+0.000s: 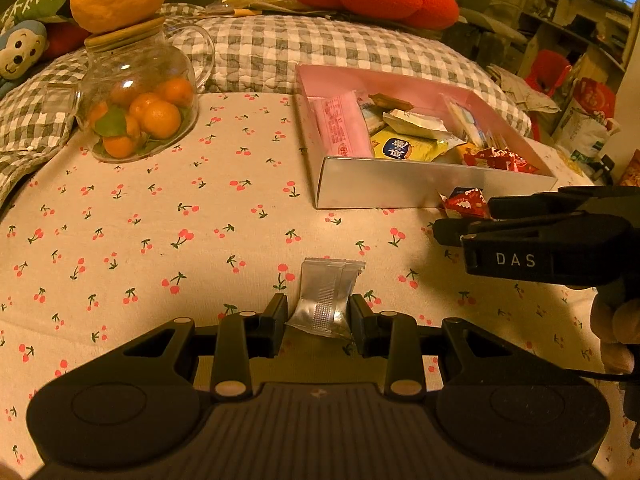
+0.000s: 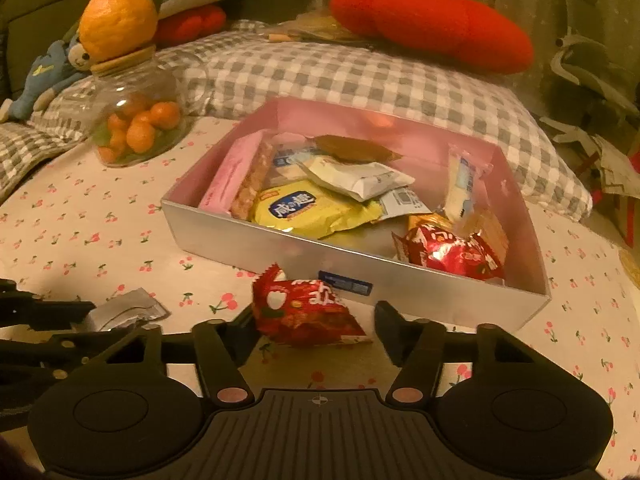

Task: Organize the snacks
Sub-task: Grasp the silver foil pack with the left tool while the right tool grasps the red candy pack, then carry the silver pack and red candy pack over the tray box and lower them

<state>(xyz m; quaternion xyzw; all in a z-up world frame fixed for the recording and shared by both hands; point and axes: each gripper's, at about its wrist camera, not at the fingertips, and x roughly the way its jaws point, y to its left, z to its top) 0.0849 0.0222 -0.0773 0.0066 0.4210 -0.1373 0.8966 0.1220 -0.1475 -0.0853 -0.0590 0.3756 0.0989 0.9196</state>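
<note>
Cherry-print cloth (image 1: 160, 208) covers the surface where a pink-lined silver box (image 2: 420, 280) holds assorted snacks. Against its near wall, the right gripper (image 2: 316, 326) brackets a red snack packet (image 2: 304, 312), right pad not touching. The left gripper (image 1: 319, 322) pinches a small silver sachet (image 1: 326, 300).

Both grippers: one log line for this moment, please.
left gripper: shut on silver foil sachet | right gripper: around red snack packet, right finger apart | silver-walled box: beyond
</note>
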